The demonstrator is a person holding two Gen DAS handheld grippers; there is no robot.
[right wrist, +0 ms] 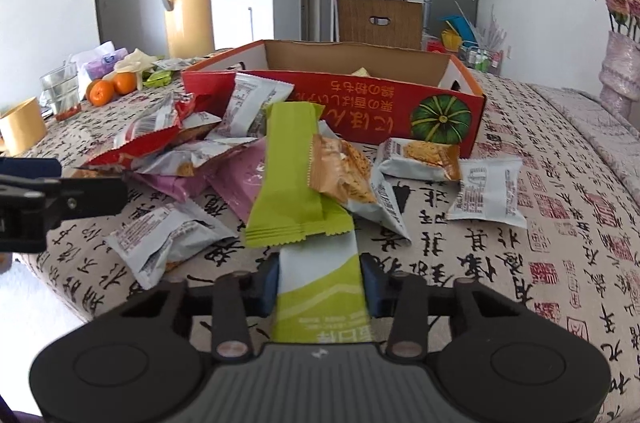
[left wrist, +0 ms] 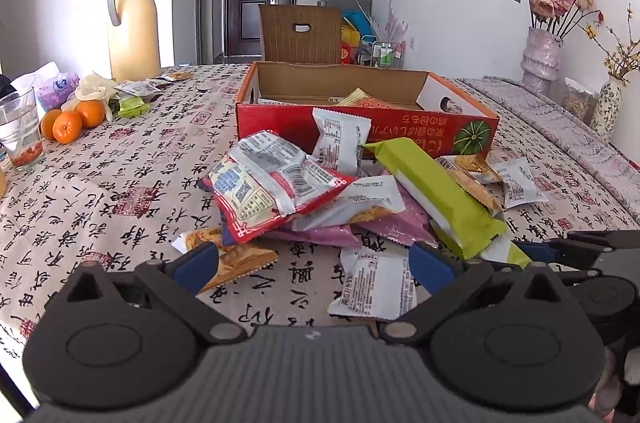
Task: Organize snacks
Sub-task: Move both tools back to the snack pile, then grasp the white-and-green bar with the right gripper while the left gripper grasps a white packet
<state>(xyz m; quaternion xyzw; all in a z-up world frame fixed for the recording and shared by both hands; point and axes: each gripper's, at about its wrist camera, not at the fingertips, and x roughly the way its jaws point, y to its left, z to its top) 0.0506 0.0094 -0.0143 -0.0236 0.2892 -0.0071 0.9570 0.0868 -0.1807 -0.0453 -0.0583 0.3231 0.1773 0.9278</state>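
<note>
Nearest the right wrist camera, a green-and-white packet (right wrist: 320,287) is seen lying lengthwise between the blue pads (right wrist: 269,283) of the right gripper (right wrist: 320,285). Both pads appear pressed against its edges, so a grip on it is judged; the far end is tucked under a long green packet (right wrist: 290,175) in the snack pile (right wrist: 256,159).

Left gripper (left wrist: 314,265) is held wide open, low over the tablecloth (left wrist: 120,191), with a white packet (left wrist: 374,289) and an orange packet (left wrist: 236,263) lying between its pads; neither is pressed.

Red cardboard box (right wrist: 400,111) is set just behind the pile, lid up, with a few snacks already inside.

Risks, as judged:
- Edge-on hold on a soft wrapper: it may buckle or slip out once lifted.
- Overlap with the long green packet: that one, and the orange snack (right wrist: 340,171) resting on it, may be dragged along or tipped off the pile when the held packet is pulled free.
- Grippers are close together: a clash is possible if both are moved toward the box at once.
- Two packets within the left jaws: a double or partial pick is likely if closed as placed.
</note>
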